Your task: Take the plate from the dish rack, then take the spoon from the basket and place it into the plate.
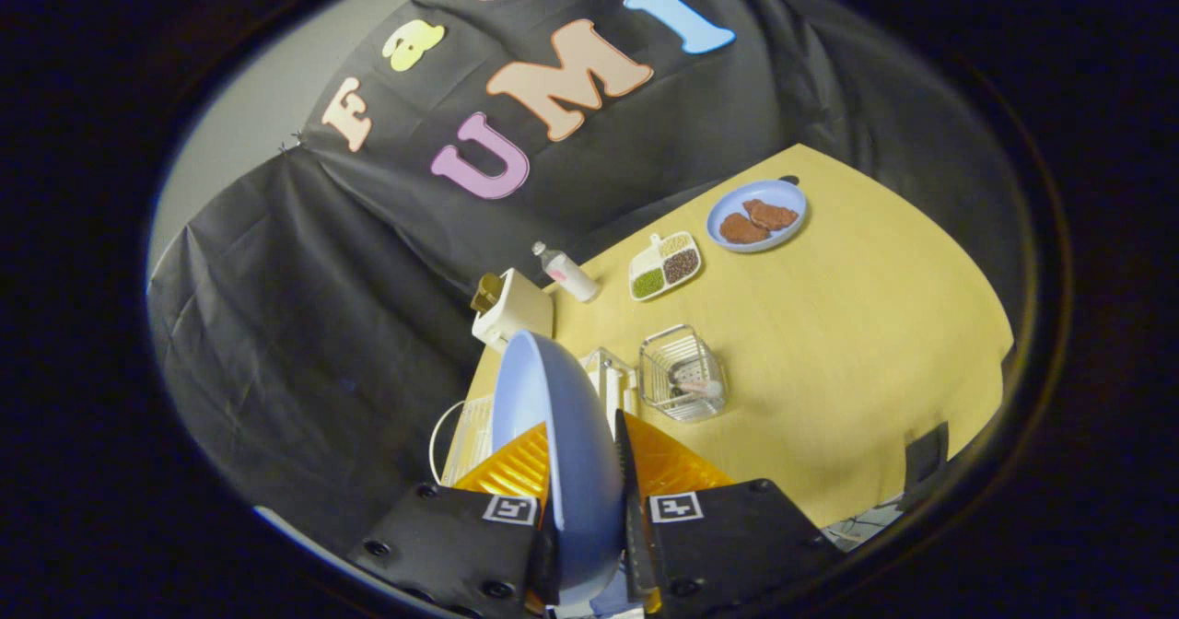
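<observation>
Plate (pixel 553 435), pale blue and held on edge, stands upright between the gripper's (pixel 589 472) 2 fingers, which press on it from either side, so the tool is clamped on the plate and carries it above the yellow table (pixel 875 343). Just beyond the plate's rim, partly hidden by it, sits the white dish rack (pixel 612 379). Just beside the rack stands the wire basket (pixel 683 373), with the spoon (pixel 697 387) lying inside it as a small pale shape. Farther along the table lie a tipped bottle (pixel 568 272), a cream box-shaped appliance (pixel 511 310) near the table's far corner, and a white divided tray (pixel 665 265) holding 3 portions of green, dark and tan grains. Well beyond those rests a second blue plate (pixel 757 215) bearing 2 brown pieces of food.
</observation>
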{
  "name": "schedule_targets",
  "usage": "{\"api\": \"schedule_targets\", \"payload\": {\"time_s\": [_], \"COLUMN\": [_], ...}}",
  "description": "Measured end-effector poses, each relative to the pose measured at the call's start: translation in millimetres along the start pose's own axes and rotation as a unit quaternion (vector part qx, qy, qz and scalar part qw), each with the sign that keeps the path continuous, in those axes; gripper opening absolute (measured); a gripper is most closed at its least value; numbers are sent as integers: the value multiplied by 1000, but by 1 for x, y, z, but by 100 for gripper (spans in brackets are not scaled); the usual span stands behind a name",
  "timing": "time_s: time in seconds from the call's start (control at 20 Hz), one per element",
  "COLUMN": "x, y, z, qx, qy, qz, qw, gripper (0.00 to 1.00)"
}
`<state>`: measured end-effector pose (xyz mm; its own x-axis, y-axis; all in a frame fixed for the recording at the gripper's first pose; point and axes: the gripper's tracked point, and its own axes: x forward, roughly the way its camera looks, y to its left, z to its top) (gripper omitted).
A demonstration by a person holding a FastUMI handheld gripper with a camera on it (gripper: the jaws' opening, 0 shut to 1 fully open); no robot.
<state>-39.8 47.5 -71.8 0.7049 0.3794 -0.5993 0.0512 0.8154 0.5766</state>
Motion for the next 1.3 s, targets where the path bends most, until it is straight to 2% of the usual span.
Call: {"api": "schedule_targets", "payload": {"time_s": [0.35,0.55,0.75,0.9,1.05,1.3], "x": [-34,-15,26,51,64,77], "y": [-80,-133,-172,-188,-187,-185], "z": [-54,-78,-92,-89,-78,-91], "qx": [17,24,63,78,83,102], "qy": [9,32,54,47,22,37], "qz": [13,-23,-37,-46,-36,-18], "qw": [1000,999,996,995,996,994], "gripper": [30,30,30,30,30,30]}}
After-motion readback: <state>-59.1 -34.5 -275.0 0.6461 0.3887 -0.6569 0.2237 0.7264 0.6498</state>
